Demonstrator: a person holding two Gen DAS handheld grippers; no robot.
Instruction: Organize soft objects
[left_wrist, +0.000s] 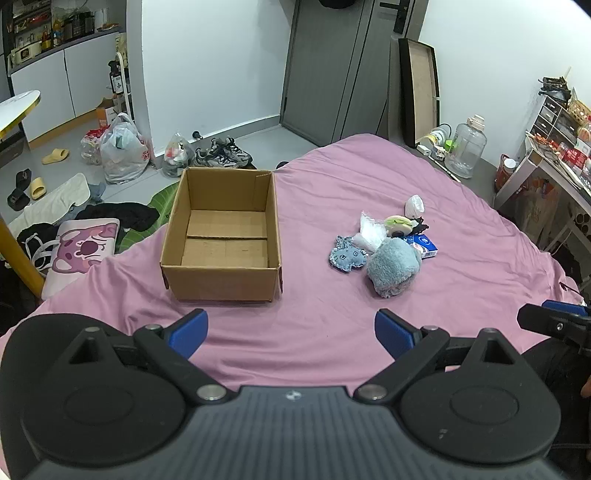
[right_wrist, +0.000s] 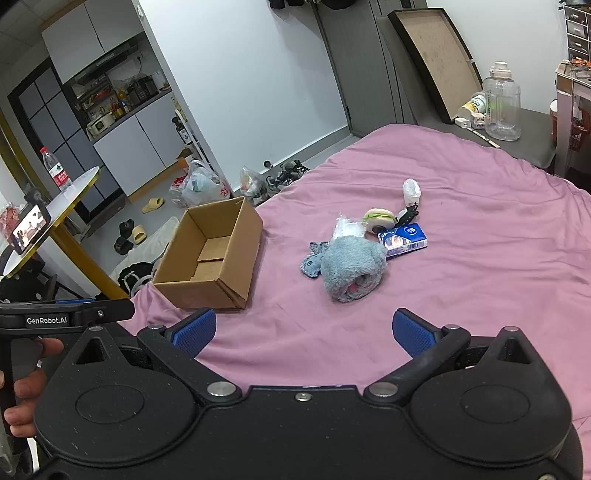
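An open, empty cardboard box (left_wrist: 221, 243) stands on the pink bedsheet (left_wrist: 332, 339); it also shows in the right wrist view (right_wrist: 218, 258). To its right lies a pile: a fluffy grey-blue plush (left_wrist: 393, 271) (right_wrist: 351, 273), a small blue knitted toy (left_wrist: 347, 256) (right_wrist: 312, 260), a burger-shaped toy (left_wrist: 399, 223) (right_wrist: 378, 218), a clear plastic bag (left_wrist: 371, 232) and a blue packet (left_wrist: 424, 247) (right_wrist: 404, 240). My left gripper (left_wrist: 291, 332) is open and empty, near the box's front. My right gripper (right_wrist: 304, 332) is open and empty, short of the plush.
A white crumpled item (left_wrist: 415, 205) lies behind the pile. The bed's left edge drops to a cluttered floor with bags, shoes and clothes (left_wrist: 122, 147). A round table with yellow leg (right_wrist: 55, 206) stands left. A large water jug (right_wrist: 502, 107) sits behind the bed.
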